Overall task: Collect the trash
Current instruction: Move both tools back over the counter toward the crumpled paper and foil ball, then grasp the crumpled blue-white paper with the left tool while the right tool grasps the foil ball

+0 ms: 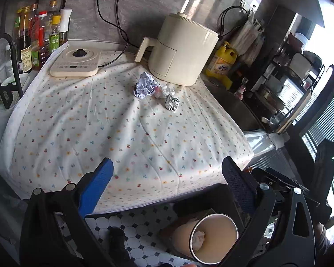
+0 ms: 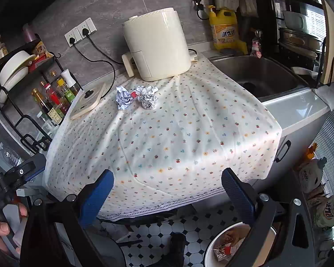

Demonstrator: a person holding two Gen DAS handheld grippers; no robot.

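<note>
Crumpled paper (image 1: 144, 85) and a foil ball (image 1: 172, 103) are seen on the worktop (image 1: 122, 133); both the left hand-held gripper (image 1: 167, 178) and the right hand-held gripper (image 2: 167, 184) are held spread and empty.

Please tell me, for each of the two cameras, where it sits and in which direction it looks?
Left wrist: sits on the left gripper, facing the air fryer across the tablecloth; its open fingers show, the bin below.
Right wrist: sits on the right gripper, looking more from the sink side; its open fingers and the left hand show.
Shared: crumpled paper, foil ball, air fryer, bin.
</note>
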